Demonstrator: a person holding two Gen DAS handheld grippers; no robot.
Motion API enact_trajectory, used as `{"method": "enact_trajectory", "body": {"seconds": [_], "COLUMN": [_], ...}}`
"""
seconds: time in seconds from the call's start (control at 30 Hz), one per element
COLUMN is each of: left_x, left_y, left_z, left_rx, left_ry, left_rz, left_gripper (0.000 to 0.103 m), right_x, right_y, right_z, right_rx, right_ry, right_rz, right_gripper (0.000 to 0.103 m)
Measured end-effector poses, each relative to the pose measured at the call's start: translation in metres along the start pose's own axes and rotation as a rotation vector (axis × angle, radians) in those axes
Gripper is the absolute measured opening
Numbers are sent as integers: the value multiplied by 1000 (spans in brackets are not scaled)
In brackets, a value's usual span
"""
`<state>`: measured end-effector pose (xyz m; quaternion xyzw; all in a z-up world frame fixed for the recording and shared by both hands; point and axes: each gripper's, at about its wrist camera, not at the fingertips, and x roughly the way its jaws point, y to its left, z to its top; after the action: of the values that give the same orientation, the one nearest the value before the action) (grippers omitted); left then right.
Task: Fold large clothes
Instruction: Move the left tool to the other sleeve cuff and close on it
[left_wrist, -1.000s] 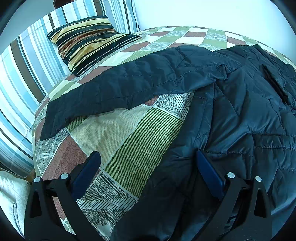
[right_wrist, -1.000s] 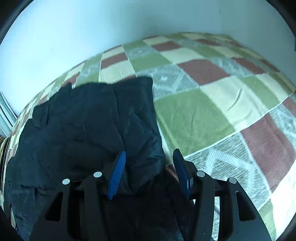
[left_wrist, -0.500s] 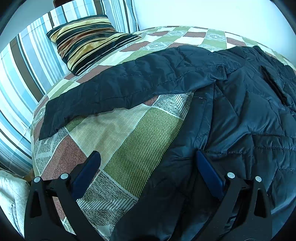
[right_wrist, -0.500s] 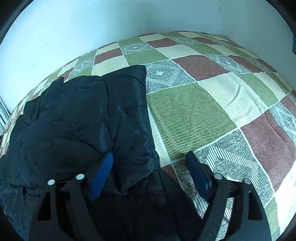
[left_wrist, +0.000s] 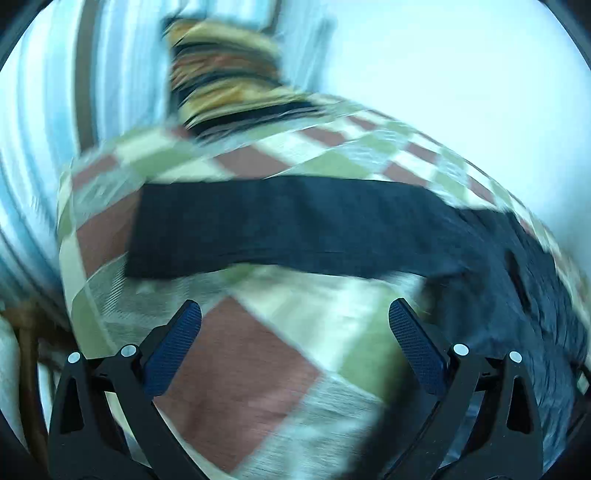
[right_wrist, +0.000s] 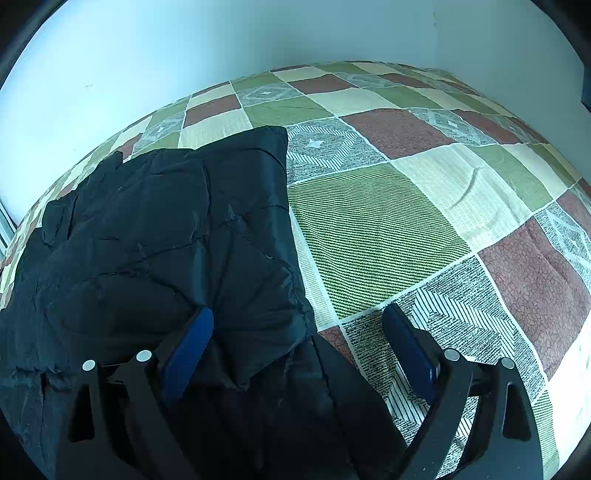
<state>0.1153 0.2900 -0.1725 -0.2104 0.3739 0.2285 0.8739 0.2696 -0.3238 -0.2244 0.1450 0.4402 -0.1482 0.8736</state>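
Note:
A large black quilted jacket (right_wrist: 155, 236) lies on the patchwork bedspread (right_wrist: 369, 229). In the left wrist view, which is blurred by motion, one long sleeve (left_wrist: 280, 225) stretches across the bed and the jacket body (left_wrist: 535, 295) lies at the right. My left gripper (left_wrist: 295, 325) is open and empty above bare bedspread, short of the sleeve. My right gripper (right_wrist: 297, 328) is open wide above the jacket's folded right edge, with the hem corner between its blue pads (right_wrist: 188, 343); it holds nothing.
A striped pillow (left_wrist: 225, 74) and a blue striped headboard or wall hanging (left_wrist: 37, 129) are at the head of the bed. A white wall (right_wrist: 221, 48) runs along the far side. The bedspread (left_wrist: 258, 362) extends to the right of the jacket.
My left gripper has swung left fast, off the jacket body toward the sleeve. My right gripper has opened wider and drawn back slightly from the jacket's edge.

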Motion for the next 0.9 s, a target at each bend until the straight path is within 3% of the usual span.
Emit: {"method": "enact_trajectory", "body": {"seconds": [0.1, 0.23, 0.4, 0.57, 0.8, 0.9], "left_x": [12, 23, 37, 50, 50, 51], "left_y": [46, 95, 122, 134, 142, 147], "left_z": [10, 21, 33, 47, 53, 53], "left_rx": [-144, -271, -283, -261, -273, -294], "left_ry": [30, 23, 39, 63, 80, 85], "left_rz": [-81, -79, -83, -150, -192, -232], "left_gripper": [101, 101, 101, 101, 85, 85], "right_x": [0, 0, 0, 0, 0, 0], "right_y": [0, 0, 0, 0, 0, 0], "right_z": [0, 0, 0, 0, 0, 0], "right_rx": [1, 1, 1, 1, 2, 3], "right_ry": [-1, -1, -1, -1, -1, -1], "right_rz": [1, 0, 0, 0, 0, -1], "right_gripper": [92, 92, 92, 92, 92, 92]}}
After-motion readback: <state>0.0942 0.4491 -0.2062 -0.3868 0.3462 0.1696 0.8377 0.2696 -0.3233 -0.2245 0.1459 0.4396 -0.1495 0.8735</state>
